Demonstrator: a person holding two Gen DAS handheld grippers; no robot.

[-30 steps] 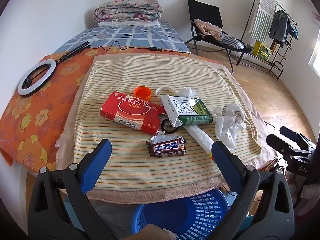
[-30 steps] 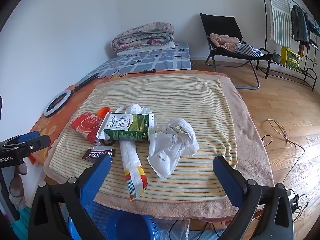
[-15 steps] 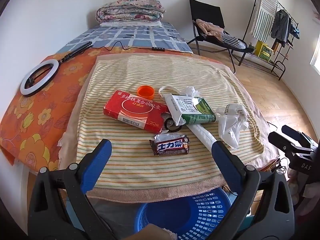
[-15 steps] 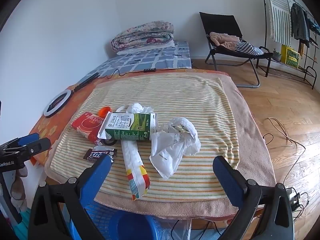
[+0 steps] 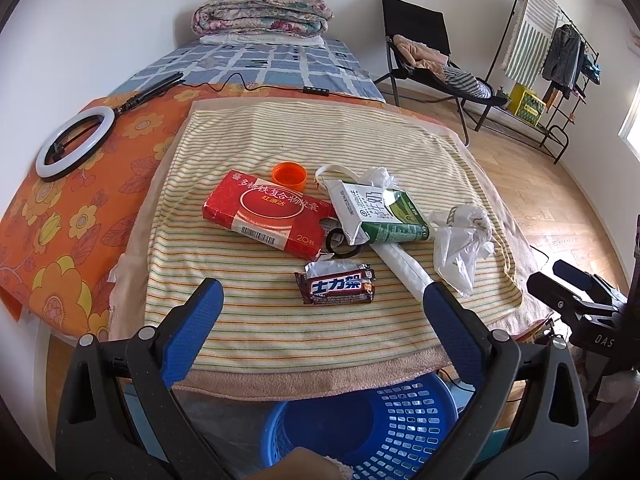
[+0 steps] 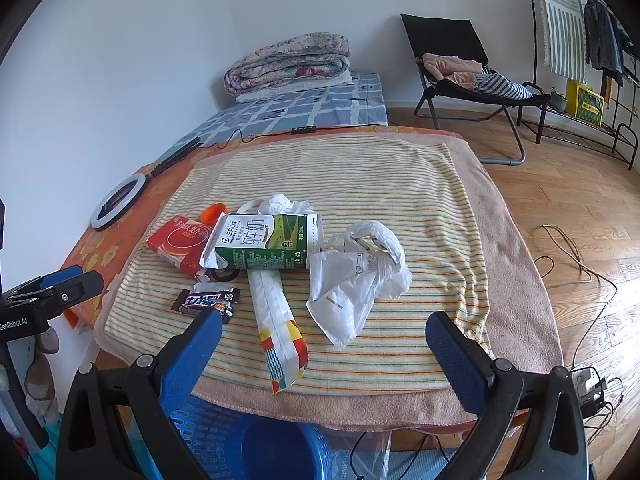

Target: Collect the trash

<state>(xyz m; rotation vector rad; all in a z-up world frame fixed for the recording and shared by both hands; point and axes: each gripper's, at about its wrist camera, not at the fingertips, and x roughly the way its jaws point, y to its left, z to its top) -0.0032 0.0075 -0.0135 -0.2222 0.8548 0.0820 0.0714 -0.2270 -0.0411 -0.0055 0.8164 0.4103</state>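
Observation:
Trash lies on a striped towel (image 5: 280, 136): a red box (image 5: 264, 216), an orange cap (image 5: 289, 174), a green-white milk carton (image 5: 376, 216), a brown candy wrapper (image 5: 338, 288), a crumpled white bag (image 5: 460, 248) and a long white packet (image 6: 276, 320). The carton (image 6: 264, 246), white bag (image 6: 356, 276) and wrapper (image 6: 206, 300) also show in the right wrist view. A blue basket (image 5: 360, 428) stands below the table's near edge. My left gripper (image 5: 320, 304) is open and empty above that edge. My right gripper (image 6: 322, 332) is open and empty, near the packet.
A ring light (image 5: 74, 140) lies on the orange floral cloth at left. A bed with folded quilts (image 5: 260, 12) is behind. A black chair (image 5: 424, 52) and a clothes rack (image 5: 552, 52) stand at right. Cables (image 6: 572, 256) lie on the wooden floor.
Both grippers have drifted slightly closer to the trash; the objects sit a little lower and larger in view. Nothing was picked up.

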